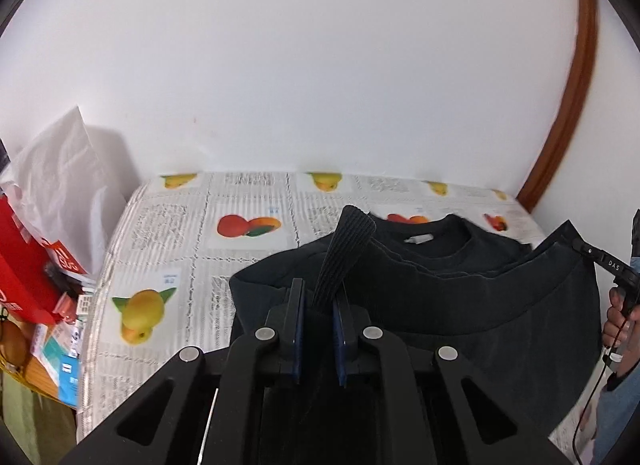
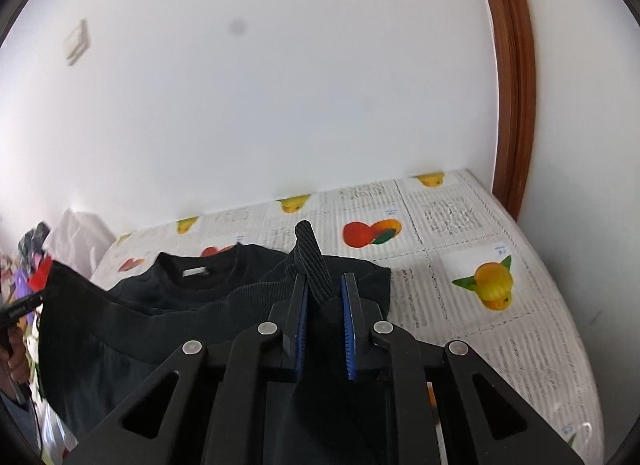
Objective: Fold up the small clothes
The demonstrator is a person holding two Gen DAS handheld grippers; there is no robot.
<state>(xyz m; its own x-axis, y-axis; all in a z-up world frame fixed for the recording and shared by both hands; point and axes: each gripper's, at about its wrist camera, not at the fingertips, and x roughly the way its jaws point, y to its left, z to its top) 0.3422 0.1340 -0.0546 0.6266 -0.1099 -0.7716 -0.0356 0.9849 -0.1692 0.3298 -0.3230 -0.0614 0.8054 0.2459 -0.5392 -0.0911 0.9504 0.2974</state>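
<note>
A black sweatshirt (image 1: 480, 325) lies on the table with its collar and white label (image 1: 418, 239) at the far side. Its ribbed hem is lifted off the table and stretched between both grippers. My left gripper (image 1: 320, 289) is shut on one ribbed hem corner (image 1: 348, 249), which sticks up past the blue pads. In the right wrist view my right gripper (image 2: 325, 285) is shut on the other ribbed corner (image 2: 310, 253) of the sweatshirt (image 2: 140, 337). Each gripper also shows at the edge of the other's view: the right gripper (image 1: 592, 253) and the left gripper (image 2: 28, 305).
A fruit-print tablecloth (image 1: 160, 225) covers the table, which meets a white wall at the back. A white bag (image 1: 64, 169), a red box (image 1: 24, 257) and clutter crowd the left edge. A brown door frame (image 2: 516, 85) stands at the right. A person's hand (image 1: 618, 325) holds the right gripper.
</note>
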